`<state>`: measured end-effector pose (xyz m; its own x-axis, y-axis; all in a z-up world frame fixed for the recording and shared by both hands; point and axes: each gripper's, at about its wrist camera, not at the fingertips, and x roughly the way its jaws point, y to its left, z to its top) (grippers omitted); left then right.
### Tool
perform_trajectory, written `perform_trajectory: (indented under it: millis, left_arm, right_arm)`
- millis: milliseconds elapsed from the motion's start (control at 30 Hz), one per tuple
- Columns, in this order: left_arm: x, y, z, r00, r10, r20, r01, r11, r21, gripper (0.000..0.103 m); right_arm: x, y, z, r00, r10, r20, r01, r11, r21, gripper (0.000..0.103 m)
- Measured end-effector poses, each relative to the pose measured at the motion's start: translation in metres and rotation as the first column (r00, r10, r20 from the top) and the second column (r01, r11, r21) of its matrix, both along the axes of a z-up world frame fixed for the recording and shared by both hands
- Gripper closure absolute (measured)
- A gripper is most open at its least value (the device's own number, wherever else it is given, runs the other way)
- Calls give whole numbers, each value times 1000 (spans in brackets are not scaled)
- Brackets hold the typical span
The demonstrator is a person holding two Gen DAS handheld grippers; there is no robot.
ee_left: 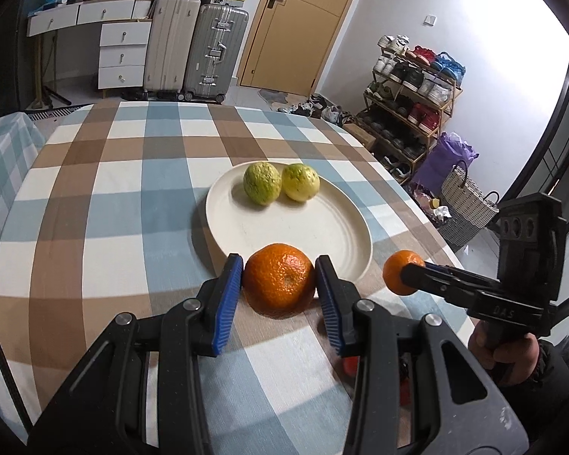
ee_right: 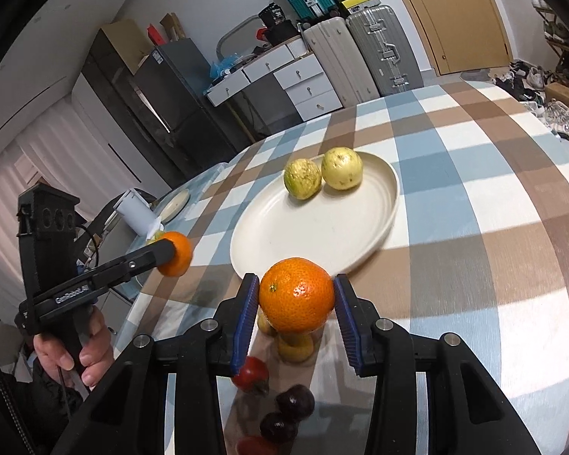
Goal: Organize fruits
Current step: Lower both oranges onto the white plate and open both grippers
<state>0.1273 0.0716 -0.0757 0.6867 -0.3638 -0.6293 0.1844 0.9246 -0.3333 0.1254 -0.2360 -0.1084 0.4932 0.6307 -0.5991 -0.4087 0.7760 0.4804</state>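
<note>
A cream plate (ee_left: pixel 303 235) (ee_right: pixel 322 227) on the checked tablecloth holds two yellow-green fruits (ee_left: pixel 261 183) (ee_left: pixel 300 182) at its far side; they also show in the right wrist view (ee_right: pixel 302 179) (ee_right: pixel 341 168). My left gripper (ee_left: pixel 278 282) is shut on an orange (ee_left: pixel 278 280) just in front of the plate's near rim; it also shows in the right wrist view (ee_right: pixel 176 254). My right gripper (ee_right: pixel 296 295) is shut on a second orange (ee_right: pixel 296 295), held above a metal tray; it shows in the left wrist view (ee_left: pixel 402 271).
A shiny metal tray (ee_right: pixel 322 398) below my right gripper holds small red and dark fruits (ee_right: pixel 252 373) and yellow ones (ee_right: pixel 296 347). Table edge lies right (ee_left: pixel 436 227). A white roll (ee_right: pixel 136 216) and small dish (ee_right: pixel 174 204) sit far left.
</note>
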Motion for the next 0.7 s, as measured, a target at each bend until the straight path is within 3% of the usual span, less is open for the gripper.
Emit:
perform_trajectory:
  millis: [400,700]
  left_arm:
    - [49,4,-2,1000,14,-5,-14,1000,1,67]
    - [93,15,-11,999,22,-24,-23,999,-27,67]
  right_arm:
    - [41,26,23,998,56,26,-56,998,2,62]
    - [86,59,23,994,108,11,-108,994,-23,62]
